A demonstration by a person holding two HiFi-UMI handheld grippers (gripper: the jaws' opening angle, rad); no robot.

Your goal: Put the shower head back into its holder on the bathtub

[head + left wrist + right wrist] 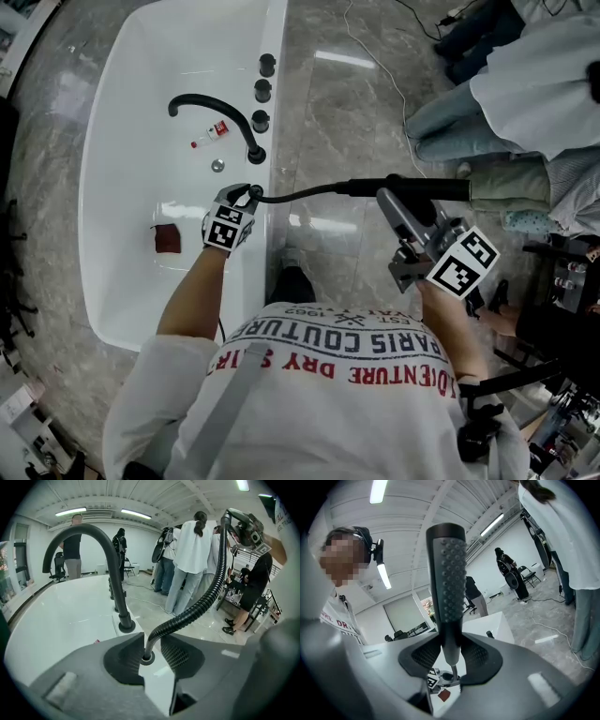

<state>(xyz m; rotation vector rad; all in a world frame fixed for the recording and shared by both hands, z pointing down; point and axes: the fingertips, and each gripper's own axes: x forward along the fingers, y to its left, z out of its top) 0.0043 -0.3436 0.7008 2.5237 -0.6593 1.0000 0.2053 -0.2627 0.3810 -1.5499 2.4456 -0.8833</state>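
The black shower head [441, 189] lies level over the floor to the right of the white bathtub [112, 187]. My right gripper [392, 193] is shut on its handle; in the right gripper view the studded handle [447, 573] stands upright between the pads. Its ribbed black hose [300, 194] runs left to the tub rim. My left gripper [247, 195] sits there, jaws open, on either side of the hose [206, 597] where it comes out of a ringed hole [147, 658] in the rim. The pads do not press on the hose.
A black curved faucet [211, 108] and three black knobs [262, 91] stand along the tub rim. In the tub lie a small bottle [211, 134], the drain [217, 165] and a red-brown piece [167, 239]. People [525, 84] stand at the right; a cable [375, 56] lies on the floor.
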